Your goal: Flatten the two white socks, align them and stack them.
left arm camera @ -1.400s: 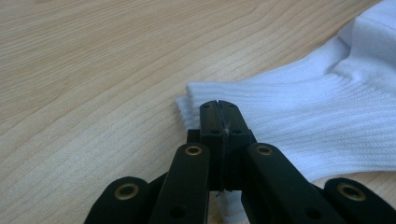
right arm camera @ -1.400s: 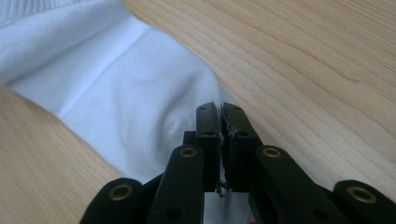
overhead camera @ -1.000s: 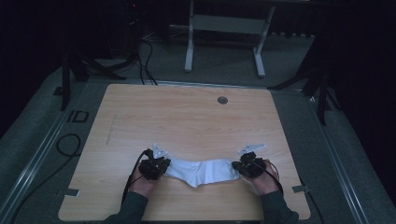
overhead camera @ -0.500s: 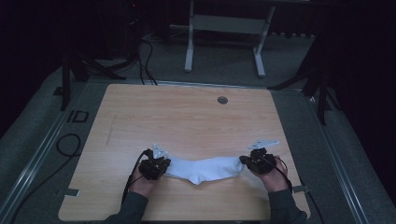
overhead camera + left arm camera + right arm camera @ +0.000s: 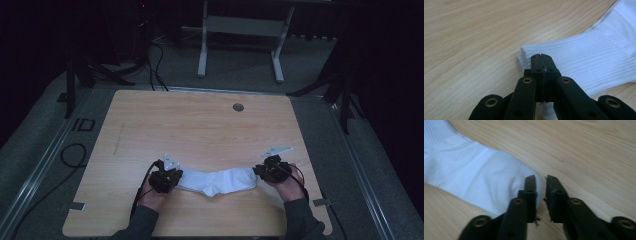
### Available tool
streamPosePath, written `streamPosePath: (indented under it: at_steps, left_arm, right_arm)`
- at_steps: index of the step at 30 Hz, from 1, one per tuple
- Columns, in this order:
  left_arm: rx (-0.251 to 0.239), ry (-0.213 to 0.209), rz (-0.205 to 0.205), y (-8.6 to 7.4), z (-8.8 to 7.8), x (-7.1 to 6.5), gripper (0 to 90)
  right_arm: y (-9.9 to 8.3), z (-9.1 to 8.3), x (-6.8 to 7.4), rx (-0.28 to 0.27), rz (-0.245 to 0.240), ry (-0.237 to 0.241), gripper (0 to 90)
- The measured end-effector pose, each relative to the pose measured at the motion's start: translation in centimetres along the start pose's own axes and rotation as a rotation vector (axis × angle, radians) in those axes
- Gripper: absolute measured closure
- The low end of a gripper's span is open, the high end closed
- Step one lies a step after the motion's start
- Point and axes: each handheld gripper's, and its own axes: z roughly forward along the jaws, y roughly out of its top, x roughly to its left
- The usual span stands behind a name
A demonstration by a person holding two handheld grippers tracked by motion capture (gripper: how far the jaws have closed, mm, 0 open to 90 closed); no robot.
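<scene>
Left gripper view had the left tongs [image 5: 541,58] pressed together on the ribbed cuff of a white sock [image 5: 586,57], which lay flat on the wooden tabletop [image 5: 474,32]. Across from it, the right tongs [image 5: 541,182] stood slightly parted at the sock's toe, one jaw against the fabric, gripping nothing. From above, the sock stretched between both hands near the tabletop's front edge, with a round grommet [image 5: 238,107] farther back.
</scene>
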Motion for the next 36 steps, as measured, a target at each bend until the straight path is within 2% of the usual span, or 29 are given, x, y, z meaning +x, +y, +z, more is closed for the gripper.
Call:
streamPosePath:
  at_steps: [4,8,13,19,23,31,33,35,36]
  left_arm:
    - [-0.011,-0.001,0.003,0.0,0.0,0.0,86.9]
    - [-0.02,-0.008,0.007,0.0,-0.1,0.0,83.4]
    - [-0.037,-0.025,0.001,0.1,-0.3,0.0,76.9]
    - [-0.103,-0.044,-0.021,0.1,-1.2,0.3,71.6]
    - [-0.128,-0.044,-0.035,0.1,-1.4,0.6,69.8]
    - [-0.128,-0.024,-0.054,0.0,-1.6,1.4,67.8]
    - [-0.128,-0.012,-0.06,0.0,-1.6,1.7,67.7]
    - [-0.119,0.032,-0.059,0.0,-1.8,2.3,67.7]
    - [-0.119,0.032,-0.059,0.0,-1.8,2.3,67.6]
  right_arm:
    - [0.0,-0.4,-0.3,-0.028,0.018,-0.001,66.4]
    - [0.0,-0.7,-0.4,-0.048,0.038,0.004,60.9]
    - [-0.2,-0.5,-0.5,-0.056,0.046,0.01,57.9]
    - [-0.6,-0.3,-0.6,-0.074,0.075,0.025,56.1]
    - [-0.9,-0.2,-0.8,-0.074,0.091,0.03,55.3]
    - [-1.5,-0.5,-1.5,-0.09,0.126,0.026,55.0]
    - [-1.8,-0.5,-1.8,-0.089,0.134,0.023,54.9]
    - [-2.0,-0.4,-2.0,-0.089,0.142,0.018,54.9]
    - [-2.1,-0.4,-2.2,-0.089,0.144,0.011,55.0]
